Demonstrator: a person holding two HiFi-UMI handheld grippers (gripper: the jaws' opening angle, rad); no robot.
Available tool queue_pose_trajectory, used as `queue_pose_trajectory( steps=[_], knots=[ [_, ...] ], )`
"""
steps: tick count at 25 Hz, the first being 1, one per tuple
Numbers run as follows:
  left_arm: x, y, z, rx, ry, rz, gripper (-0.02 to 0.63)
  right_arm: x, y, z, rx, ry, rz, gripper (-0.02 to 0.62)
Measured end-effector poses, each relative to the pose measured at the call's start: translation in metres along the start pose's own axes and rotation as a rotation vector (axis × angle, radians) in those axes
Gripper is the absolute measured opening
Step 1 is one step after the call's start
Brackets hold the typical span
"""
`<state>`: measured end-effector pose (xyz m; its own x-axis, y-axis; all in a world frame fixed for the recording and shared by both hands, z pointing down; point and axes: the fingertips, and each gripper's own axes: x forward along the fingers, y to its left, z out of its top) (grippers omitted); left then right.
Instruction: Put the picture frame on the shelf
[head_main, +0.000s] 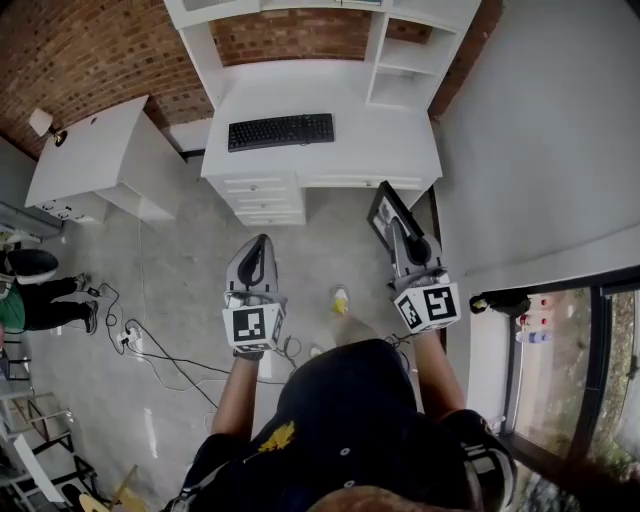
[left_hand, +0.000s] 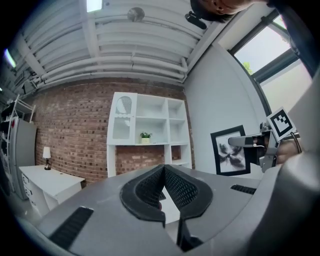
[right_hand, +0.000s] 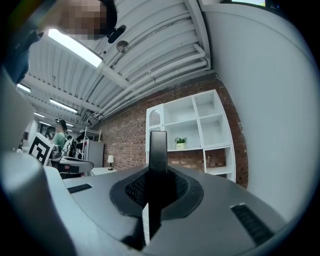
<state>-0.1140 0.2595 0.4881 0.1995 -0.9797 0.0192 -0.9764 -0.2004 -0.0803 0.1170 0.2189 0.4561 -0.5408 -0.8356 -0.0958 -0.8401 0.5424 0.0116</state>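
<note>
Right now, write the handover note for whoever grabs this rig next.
Left tool: shut, empty.
Right tool: shut on the picture frame, held upright.
Shelf: white unit above the desk ahead, not yet reached.
Done: frame is in hand.
Left: close the gap, stand the frame in a compartment, release.

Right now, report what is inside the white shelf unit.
A small potted plant stands in a middle compartment of the shelf unit. The left hand-held gripper covers the unit's lowest part.
</note>
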Motion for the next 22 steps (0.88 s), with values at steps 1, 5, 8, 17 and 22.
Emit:
queue_pose_trajectory(
  steps=[1,5,8,17,22],
  knots=[
    [0.016,0.000,0.000,0.002,0.003,0.003,0.018,0.014,-0.010,-0.002,0.002,-0.002,0.006,0.015],
    [0.080,-0.001,0.006,0.031,0.016,0.012,0.018,0.072,-0.052,-0.006,0.021,-0.016,0.030,0.014],
    [0.119,0.003,0.011,0.044,0.029,0.035,0.018,0.103,-0.079,-0.010,0.036,-0.016,0.049,0.014],
    [0.211,-0.022,0.020,0.075,0.066,0.084,0.018,0.148,-0.159,-0.032,0.112,-0.007,0.115,0.015],
    [0.243,-0.021,0.027,0.091,0.071,0.044,0.018,0.161,-0.168,-0.037,0.130,-0.004,0.105,0.015]
  ],
)
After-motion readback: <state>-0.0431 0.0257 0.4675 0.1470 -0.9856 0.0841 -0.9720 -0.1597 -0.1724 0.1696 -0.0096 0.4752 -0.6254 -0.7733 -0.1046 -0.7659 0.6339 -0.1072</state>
